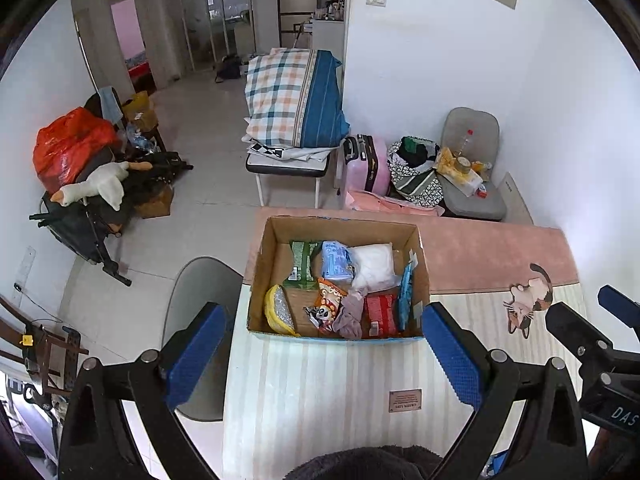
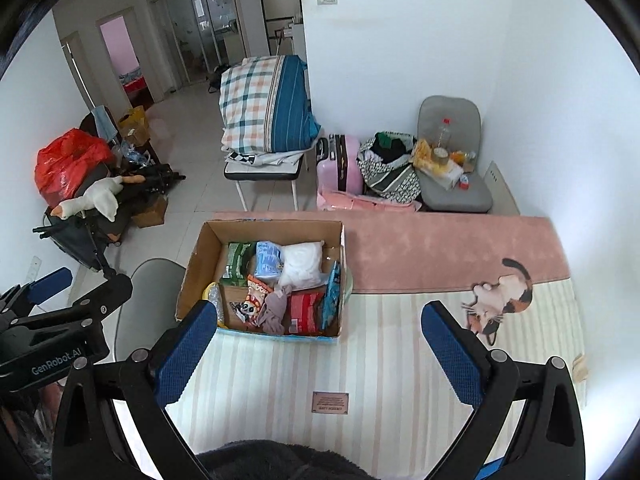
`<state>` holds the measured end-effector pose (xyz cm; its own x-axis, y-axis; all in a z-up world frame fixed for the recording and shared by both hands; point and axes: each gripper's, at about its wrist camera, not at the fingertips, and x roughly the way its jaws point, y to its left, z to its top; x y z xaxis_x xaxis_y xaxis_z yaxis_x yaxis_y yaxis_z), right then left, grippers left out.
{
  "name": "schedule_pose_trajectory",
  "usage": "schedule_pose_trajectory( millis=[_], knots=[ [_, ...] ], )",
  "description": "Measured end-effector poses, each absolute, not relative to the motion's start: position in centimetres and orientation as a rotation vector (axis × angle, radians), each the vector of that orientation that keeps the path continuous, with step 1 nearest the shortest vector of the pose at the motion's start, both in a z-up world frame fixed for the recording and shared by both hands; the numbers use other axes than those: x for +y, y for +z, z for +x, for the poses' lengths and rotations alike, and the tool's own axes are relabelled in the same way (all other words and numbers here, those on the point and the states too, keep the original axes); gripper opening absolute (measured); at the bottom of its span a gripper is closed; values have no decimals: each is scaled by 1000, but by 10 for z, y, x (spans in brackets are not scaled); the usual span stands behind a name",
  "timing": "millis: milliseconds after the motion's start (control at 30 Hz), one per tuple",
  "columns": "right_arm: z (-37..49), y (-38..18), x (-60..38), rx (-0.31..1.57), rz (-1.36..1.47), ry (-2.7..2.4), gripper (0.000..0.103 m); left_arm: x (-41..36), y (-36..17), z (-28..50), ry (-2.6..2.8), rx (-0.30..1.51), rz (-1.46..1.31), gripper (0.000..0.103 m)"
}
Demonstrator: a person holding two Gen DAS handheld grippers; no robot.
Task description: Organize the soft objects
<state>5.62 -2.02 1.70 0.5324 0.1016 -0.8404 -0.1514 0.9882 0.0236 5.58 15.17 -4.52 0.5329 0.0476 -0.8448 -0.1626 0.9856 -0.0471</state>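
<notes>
Cardboard box [image 1: 276, 248], open-topped, stands on the striped surface [image 1: 340, 380] at its left edge. Contents: one white pillow pack [image 1: 374, 266], one pale blue pack [image 1: 337, 261], one green pack [image 1: 302, 266], one red pack [image 1: 381, 314], one mauve cloth [image 1: 352, 312]. Left tongs [image 1: 324, 356] and right tongs [image 2: 320, 354] both gape wide, holding nothing.

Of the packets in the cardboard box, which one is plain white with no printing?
The puffy white bag at the far right of the cardboard box, beside the light-blue packet. The green, orange and red packets around it are all coloured and printed.
</notes>
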Motion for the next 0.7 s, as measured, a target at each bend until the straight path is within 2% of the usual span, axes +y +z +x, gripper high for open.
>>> schedule_pose_trajectory(
  millis=[700],
  knots=[
    [47,17,-23,995,-67,160,103,145,-39,39,152,985,-107,101]
  ],
)
